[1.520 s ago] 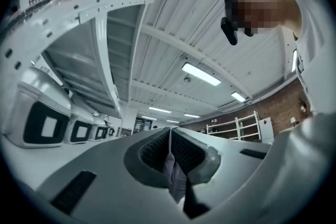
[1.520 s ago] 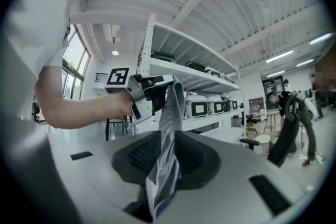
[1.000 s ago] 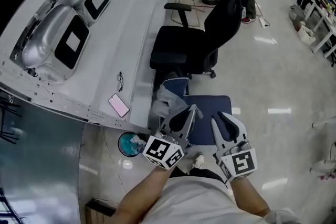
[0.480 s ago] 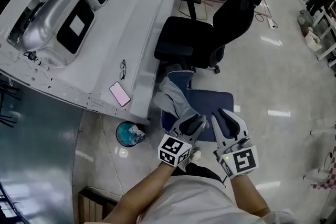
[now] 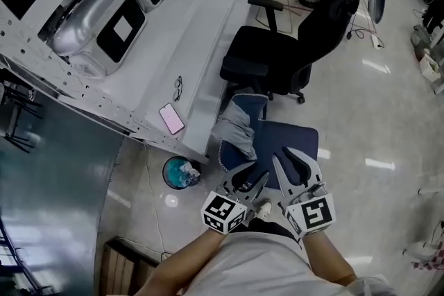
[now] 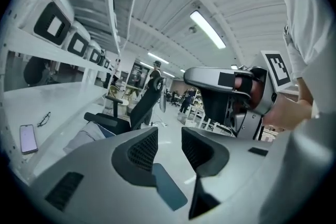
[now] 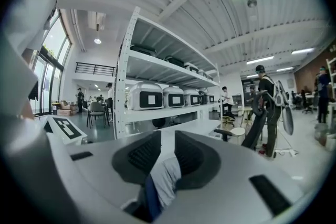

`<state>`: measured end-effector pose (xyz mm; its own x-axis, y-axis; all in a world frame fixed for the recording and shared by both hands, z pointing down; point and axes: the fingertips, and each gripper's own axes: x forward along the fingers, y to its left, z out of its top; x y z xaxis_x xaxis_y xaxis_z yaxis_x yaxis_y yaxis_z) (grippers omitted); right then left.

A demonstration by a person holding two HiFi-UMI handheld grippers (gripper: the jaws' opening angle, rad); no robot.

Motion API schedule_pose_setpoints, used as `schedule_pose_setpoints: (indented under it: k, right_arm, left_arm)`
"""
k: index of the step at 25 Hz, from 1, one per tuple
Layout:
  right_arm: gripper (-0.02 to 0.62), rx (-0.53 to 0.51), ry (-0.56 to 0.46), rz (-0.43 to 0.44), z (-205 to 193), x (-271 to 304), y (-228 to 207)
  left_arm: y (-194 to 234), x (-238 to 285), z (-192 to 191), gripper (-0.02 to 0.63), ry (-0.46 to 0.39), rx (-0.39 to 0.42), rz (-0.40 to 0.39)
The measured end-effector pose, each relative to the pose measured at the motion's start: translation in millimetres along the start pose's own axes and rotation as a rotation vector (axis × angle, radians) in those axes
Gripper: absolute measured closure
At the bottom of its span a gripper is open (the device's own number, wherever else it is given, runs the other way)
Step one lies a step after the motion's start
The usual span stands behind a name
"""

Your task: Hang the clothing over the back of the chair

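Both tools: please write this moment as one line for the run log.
left tool: open, empty, jaws just opened | right tool: shut on clothing

Grey clothing [image 5: 238,132] at blue chair's [image 5: 295,142] edge, left tongs [image 5: 254,174], right tongs [image 5: 284,155]

The white bench [image 5: 208,45] carries a pink phone [image 5: 171,118] and what look like spectacles [image 5: 177,88].

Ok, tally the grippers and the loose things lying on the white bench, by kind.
Phone: 1
Glasses: 1
Grippers: 2 (left gripper, right gripper)
Total: 4
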<state>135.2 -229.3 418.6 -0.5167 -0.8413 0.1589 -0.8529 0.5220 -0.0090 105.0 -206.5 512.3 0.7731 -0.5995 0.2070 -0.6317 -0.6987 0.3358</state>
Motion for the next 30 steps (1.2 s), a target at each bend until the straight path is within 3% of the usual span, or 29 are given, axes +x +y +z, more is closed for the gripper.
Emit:
schedule_pose_setpoints:
  k: [2, 6, 12, 23, 30]
  right_arm:
    - [0.509, 0.003, 0.017, 0.027, -8.8, -0.7, 4.5]
    - [0.509, 0.008, 0.029, 0.074, -20.1, 4.4, 22.1]
    - [0.509, 0.003, 0.010, 0.134, -11.8, 3.1, 53.2]
    - [0.512, -0.012, -0.006, 0.146, -6.9, -18.8, 108.8]
    - [0.522, -0.014, 0.040, 0.074, -15.2, -36.6, 171.2]
  left_arm:
    - [-1.1, -11.4, 5.8, 0.477, -0.028, 0.019, 0.056]
    - [9.3, -45.1, 23.8, 0.564, -0.087, 0.077, 0.188]
    - [19.0, -85.0, 42.9, 0.586, -0.137, 0.107, 0.298]
    - [12.0, -133.9, 54.9, 0.598, -0.197, 0.111, 0.264]
    - [8.4, -179.0, 41.5, 0.597, -0.183, 0.118, 0.193]
